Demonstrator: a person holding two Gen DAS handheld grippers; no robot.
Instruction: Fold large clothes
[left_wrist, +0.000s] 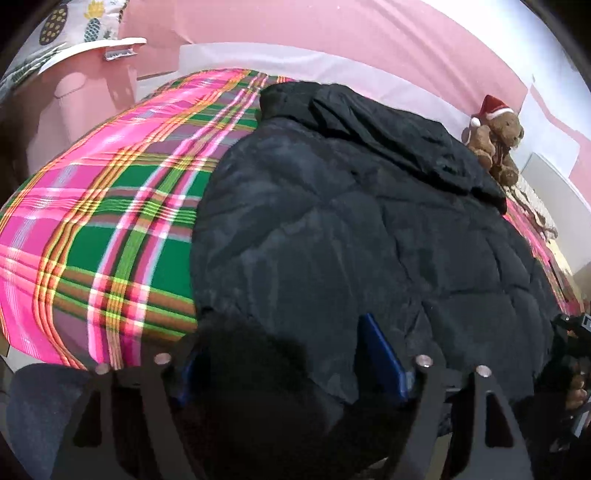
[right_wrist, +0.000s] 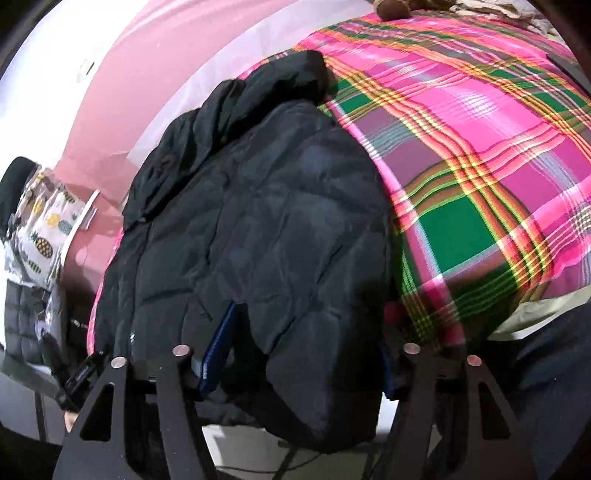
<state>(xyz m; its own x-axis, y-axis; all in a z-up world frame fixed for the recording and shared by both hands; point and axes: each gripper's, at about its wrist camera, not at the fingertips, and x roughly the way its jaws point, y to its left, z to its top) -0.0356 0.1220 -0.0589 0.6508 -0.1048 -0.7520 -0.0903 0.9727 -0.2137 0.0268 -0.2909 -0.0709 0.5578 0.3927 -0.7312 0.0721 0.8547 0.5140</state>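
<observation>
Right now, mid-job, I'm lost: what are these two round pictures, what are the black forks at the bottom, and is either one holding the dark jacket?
Each round picture comes from a fisheye camera on a hand-held two-finger gripper, looking along its fingers. No robot arm: a person carries one in each hand. The black forks are those fingers, with blue pads.

A black quilted puffer jacket lies on a bed with a pink-and-green plaid cover; a brown teddy bear in a red Santa hat sits at the far side.

The left gripper and the right gripper each straddle the jacket's near edge, one at each corner. The fabric bulges between the wide jaws; a firm pinch cannot be confirmed.
</observation>
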